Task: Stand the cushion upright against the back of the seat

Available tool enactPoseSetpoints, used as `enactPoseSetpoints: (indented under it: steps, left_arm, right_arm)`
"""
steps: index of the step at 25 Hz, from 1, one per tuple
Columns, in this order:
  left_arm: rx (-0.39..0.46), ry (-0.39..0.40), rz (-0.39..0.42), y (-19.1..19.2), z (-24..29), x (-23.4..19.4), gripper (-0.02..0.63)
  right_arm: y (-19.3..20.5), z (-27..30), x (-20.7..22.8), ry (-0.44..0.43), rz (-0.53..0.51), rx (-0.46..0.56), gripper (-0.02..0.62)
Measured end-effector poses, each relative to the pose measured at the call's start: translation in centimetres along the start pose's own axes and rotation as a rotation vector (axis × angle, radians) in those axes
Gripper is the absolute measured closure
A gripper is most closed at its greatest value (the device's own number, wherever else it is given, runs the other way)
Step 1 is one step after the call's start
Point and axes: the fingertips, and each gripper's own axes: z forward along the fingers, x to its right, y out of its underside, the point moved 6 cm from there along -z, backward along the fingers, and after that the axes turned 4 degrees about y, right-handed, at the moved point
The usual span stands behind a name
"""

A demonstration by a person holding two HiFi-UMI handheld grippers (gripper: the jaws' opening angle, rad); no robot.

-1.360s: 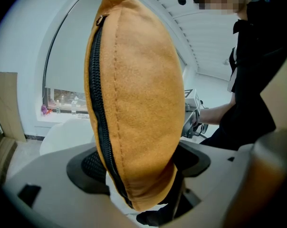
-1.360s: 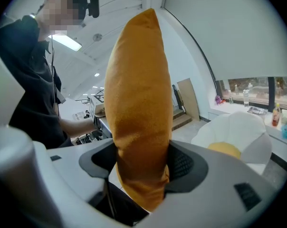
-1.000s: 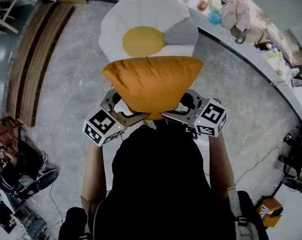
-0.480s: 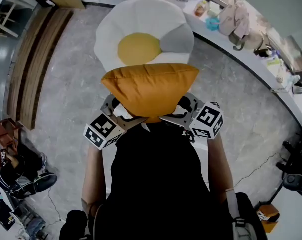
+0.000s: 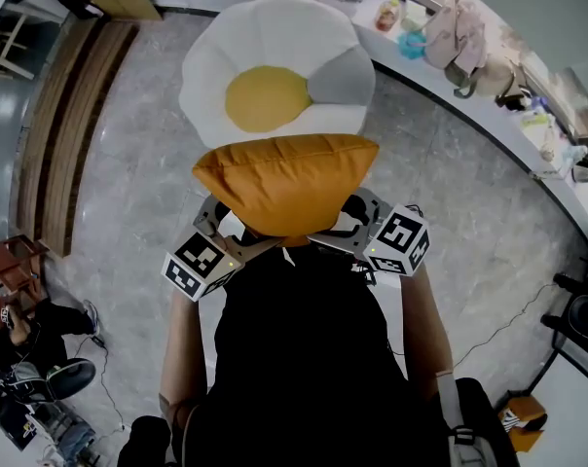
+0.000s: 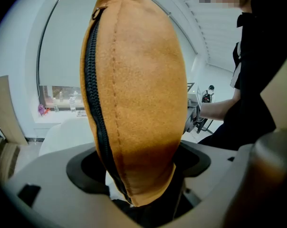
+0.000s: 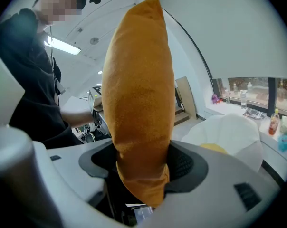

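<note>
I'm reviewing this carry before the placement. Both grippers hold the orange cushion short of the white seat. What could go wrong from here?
1. The left gripper and right gripper each pinch only a corner of the cushion, so the soft fabric might slip free mid-carry.
2. The seat looks rounded and padded, so the cushion may flop forward rather than stand upright against its back.
</note>
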Motion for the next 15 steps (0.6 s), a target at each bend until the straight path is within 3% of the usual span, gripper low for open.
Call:
enactPoseSetpoints:
  steps: [15]
  left_arm:
    - [-0.003, 0.096, 0.069, -3.4, 1.6, -7.6, 0.198]
  right_arm:
    - [-3.7, 2.0, 5.4, 0.111, 0.041, -0.016, 0.279]
